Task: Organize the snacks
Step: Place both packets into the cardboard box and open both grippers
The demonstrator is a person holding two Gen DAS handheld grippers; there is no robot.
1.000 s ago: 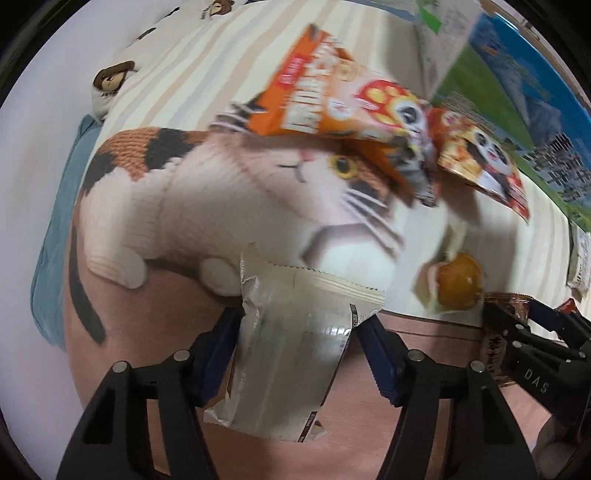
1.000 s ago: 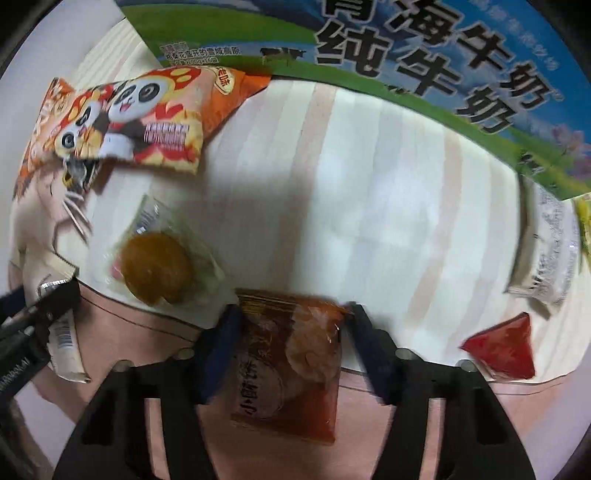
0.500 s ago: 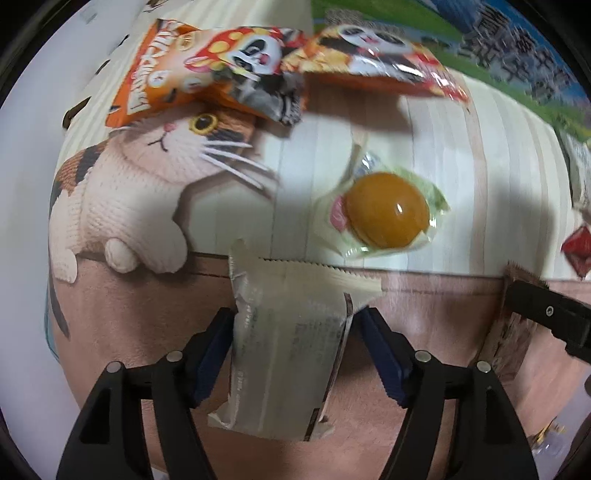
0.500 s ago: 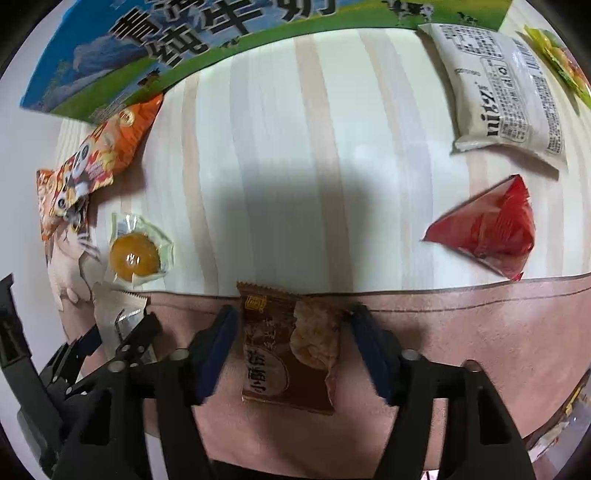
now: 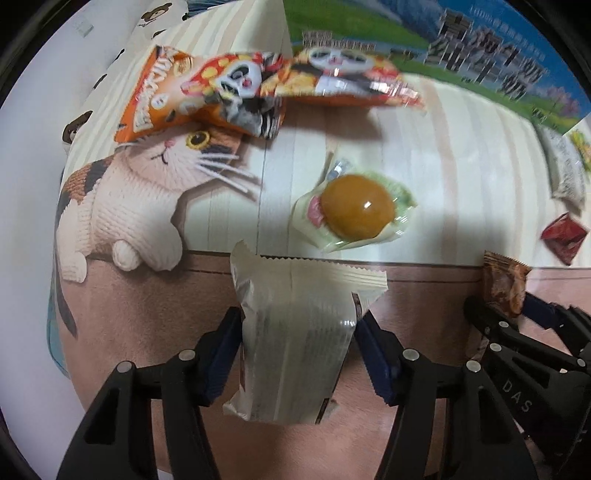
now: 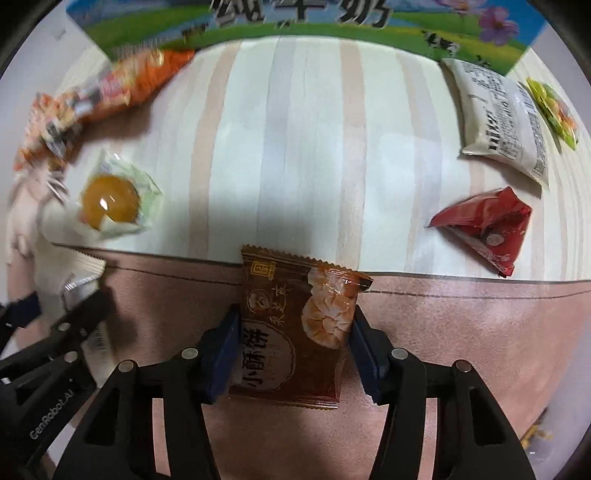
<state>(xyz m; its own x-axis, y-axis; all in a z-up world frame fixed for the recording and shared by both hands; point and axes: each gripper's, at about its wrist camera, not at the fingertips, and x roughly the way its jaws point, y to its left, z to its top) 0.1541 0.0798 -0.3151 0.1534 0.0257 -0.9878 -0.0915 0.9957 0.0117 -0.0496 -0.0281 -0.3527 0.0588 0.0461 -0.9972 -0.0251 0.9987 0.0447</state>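
My left gripper (image 5: 297,328) is shut on a cream snack packet (image 5: 295,332) and holds it above the pink band of the mat. My right gripper (image 6: 293,325) is shut on a brown pastry packet (image 6: 295,325); it also shows at the right of the left wrist view (image 5: 504,288). A wrapped orange bun (image 5: 356,212) lies on the striped cloth ahead, also in the right wrist view (image 6: 110,203). Two orange panda snack bags (image 5: 240,88) lie at the far left. A red triangular packet (image 6: 487,225) and a white packet (image 6: 498,114) lie to the right.
A blue and green milk carton box (image 6: 295,18) runs along the back edge. A cat picture (image 5: 129,199) covers the mat's left part. A yellow-green packet (image 6: 554,107) lies at the far right. The left gripper's arm (image 6: 48,354) shows at the right wrist view's lower left.
Both grippers have kept their packets and shifted over the mat. The bun now sits farther off and more central in the left wrist view. The right wrist view has swung back left.
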